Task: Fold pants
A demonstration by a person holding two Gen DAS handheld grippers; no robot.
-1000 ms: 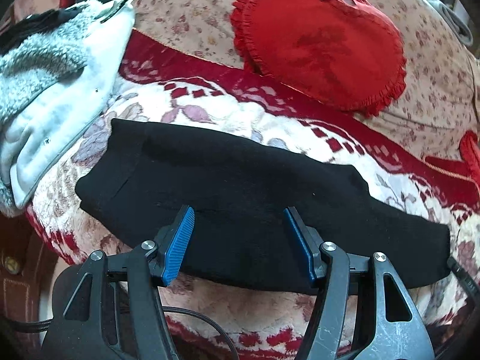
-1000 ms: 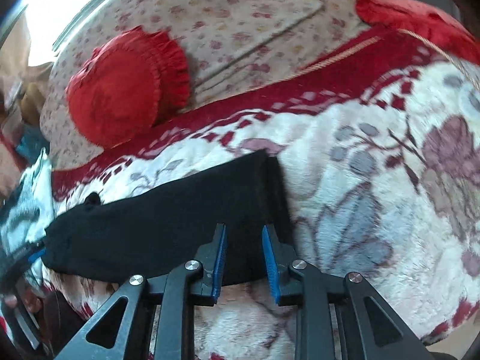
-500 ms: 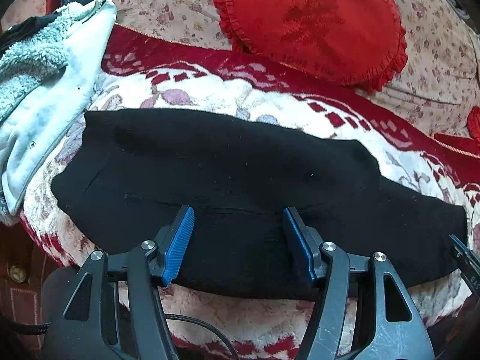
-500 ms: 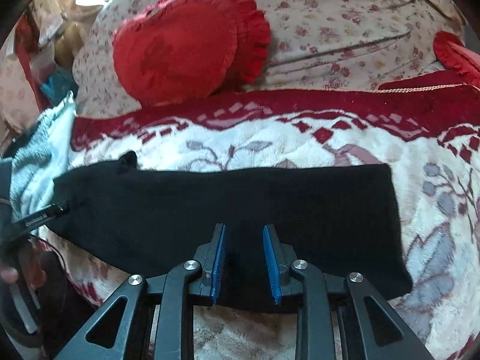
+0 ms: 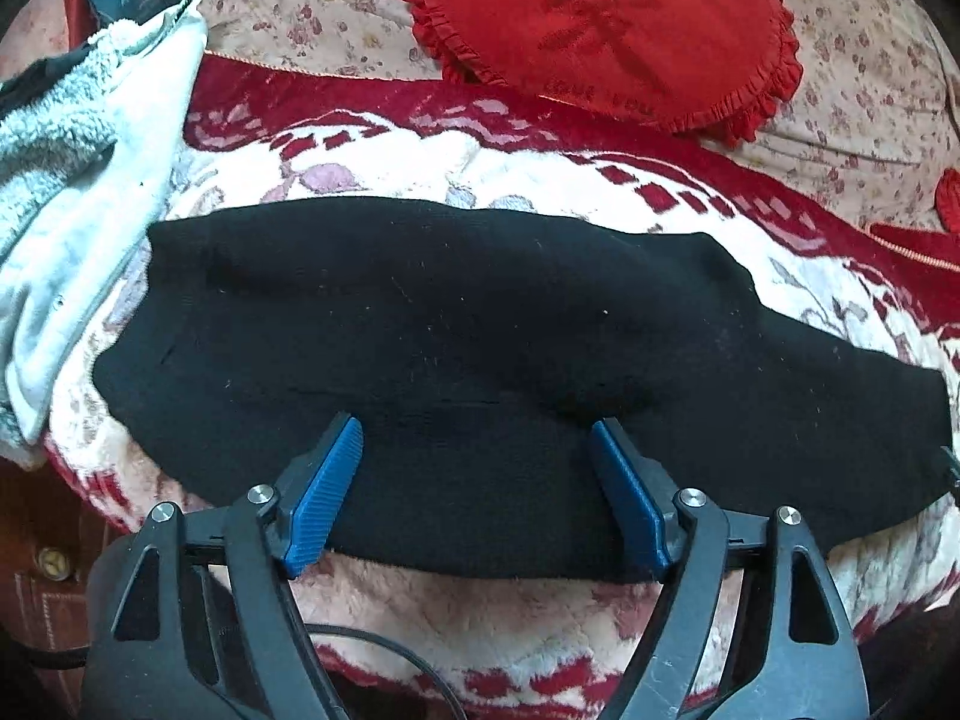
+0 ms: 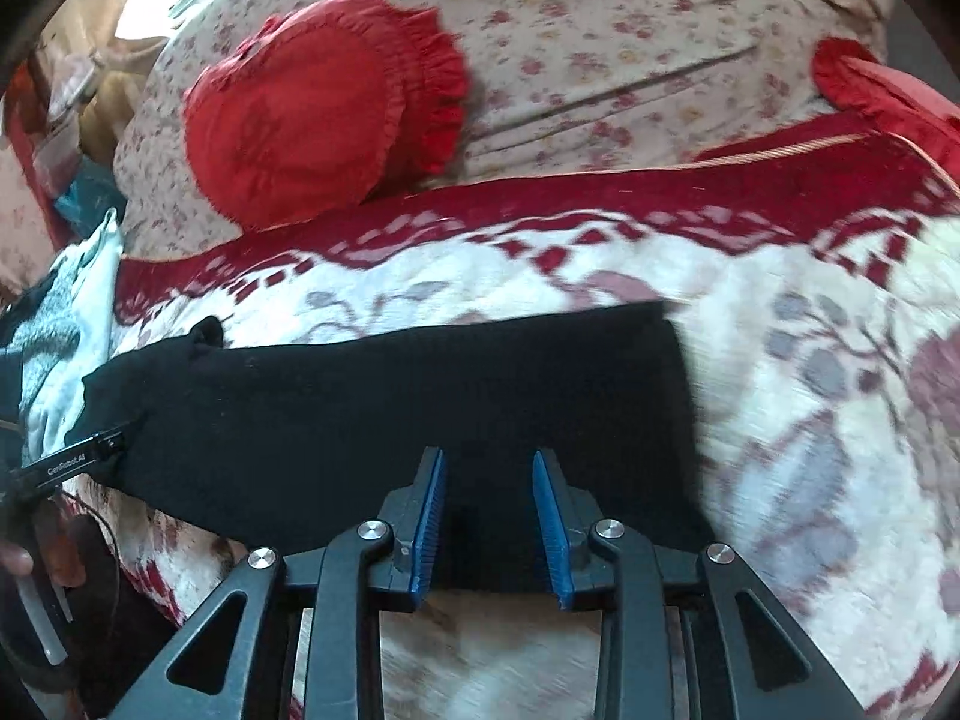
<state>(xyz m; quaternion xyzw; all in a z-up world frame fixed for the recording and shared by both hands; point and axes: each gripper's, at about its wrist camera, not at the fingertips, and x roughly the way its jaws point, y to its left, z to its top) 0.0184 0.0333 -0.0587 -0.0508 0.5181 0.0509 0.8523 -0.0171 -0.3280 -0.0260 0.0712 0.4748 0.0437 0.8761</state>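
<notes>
A large dark character, apparently Chinese and not clearly legible, stood on the face of the red frilled cushion (image 5: 600, 30) in the left wrist view; below it, along the cushion's lower edge, ran a line of small lettering too tiny to make out. In the right wrist view, small white lettering on the black finger of the left gripper (image 6: 72, 465) at the left edge of the frame read roughly "GenRobot.AI", though the last letters were uncertain. Nothing else readable showed on the black pants (image 5: 480, 372), the patterned blanket (image 5: 480, 618) or the pale towel (image 5: 78, 180)
</notes>
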